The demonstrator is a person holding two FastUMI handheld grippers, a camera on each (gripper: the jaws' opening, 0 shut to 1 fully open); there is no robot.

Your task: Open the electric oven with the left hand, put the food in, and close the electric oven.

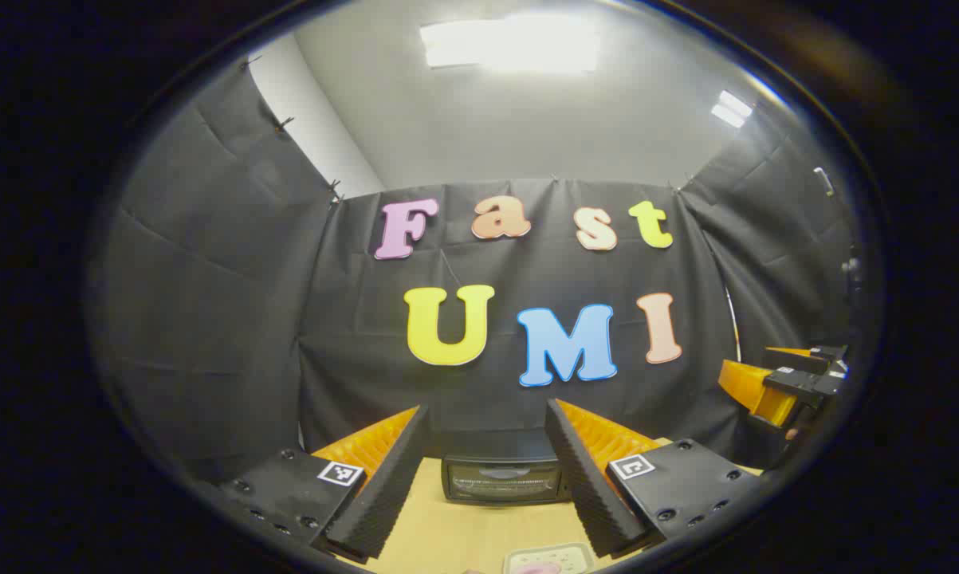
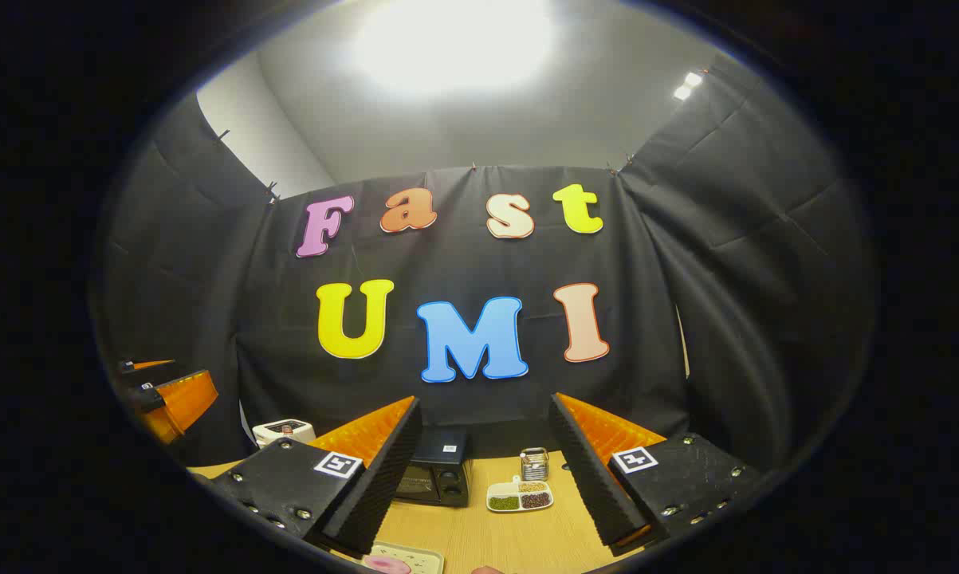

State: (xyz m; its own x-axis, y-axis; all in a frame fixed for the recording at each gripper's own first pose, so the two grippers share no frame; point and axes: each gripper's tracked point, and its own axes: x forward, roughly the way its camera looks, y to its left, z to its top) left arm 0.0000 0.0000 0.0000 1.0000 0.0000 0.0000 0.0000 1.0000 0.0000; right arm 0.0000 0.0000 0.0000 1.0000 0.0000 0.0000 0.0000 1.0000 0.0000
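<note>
The left hand-held gripper (image 1: 487, 470) hangs wide open and empty above the surface (image 1: 463, 530), its fingers framing the electric oven (image 1: 501, 478), which stands shut well ahead against the booth wall. The right hand-held gripper (image 2: 483, 470) is likewise spread wide and empty. The food (image 2: 387, 564), something pink on a small tray (image 2: 411, 552), lies at the near edge. A misjudged approach could miss the handle or shove the oven backwards.

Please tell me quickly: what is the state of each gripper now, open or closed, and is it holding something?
Left gripper: open, holding nothing, high above the table, facing the oven.
Right gripper: open, holding nothing.
</note>
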